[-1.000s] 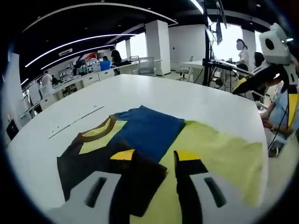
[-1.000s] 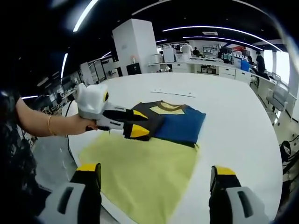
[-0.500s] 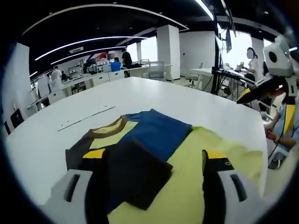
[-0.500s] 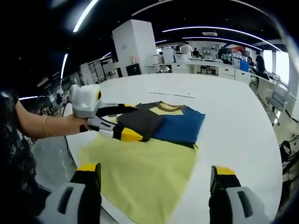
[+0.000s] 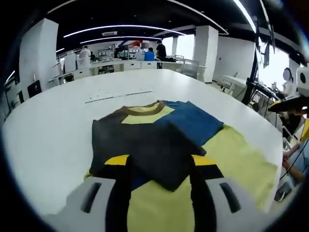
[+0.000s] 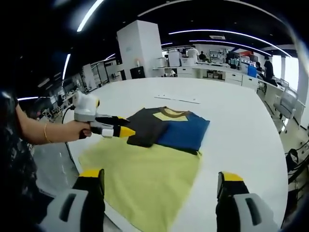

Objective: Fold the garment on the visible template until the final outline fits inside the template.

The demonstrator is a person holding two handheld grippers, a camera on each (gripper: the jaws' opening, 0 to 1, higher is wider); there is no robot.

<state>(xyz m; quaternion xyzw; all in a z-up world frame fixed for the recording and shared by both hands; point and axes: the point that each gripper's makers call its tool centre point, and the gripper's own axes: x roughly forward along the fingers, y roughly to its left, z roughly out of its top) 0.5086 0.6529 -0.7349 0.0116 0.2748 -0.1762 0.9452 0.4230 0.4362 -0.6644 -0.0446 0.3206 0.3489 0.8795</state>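
Note:
The folded garment [image 5: 149, 140], dark brown with a blue panel and a yellow neck area, lies flat on the far part of the yellow template [image 5: 241, 164]. My left gripper [image 5: 161, 162] is open and holds nothing; the garment's near dark edge shows between its yellow-tipped jaws. In the right gripper view the garment [image 6: 166, 129] rests on the template [image 6: 145, 179], and the left gripper [image 6: 126, 126] hovers at its left edge in a person's hand. My right gripper [image 6: 161, 176] stands wide open, low over the template's near part, holding nothing.
A white round table [image 6: 241, 111] carries everything; its edge runs close behind the template on my side. A thin strip [image 6: 176, 98] lies on the table beyond the garment. An arm with a bracelet [image 6: 48, 130] reaches in from the left. Desks, pillars and people stand far back.
The left gripper let go of the dark fold, which now lies flat on the garment, and drew back to the garment's edge. The right gripper stayed open and still.

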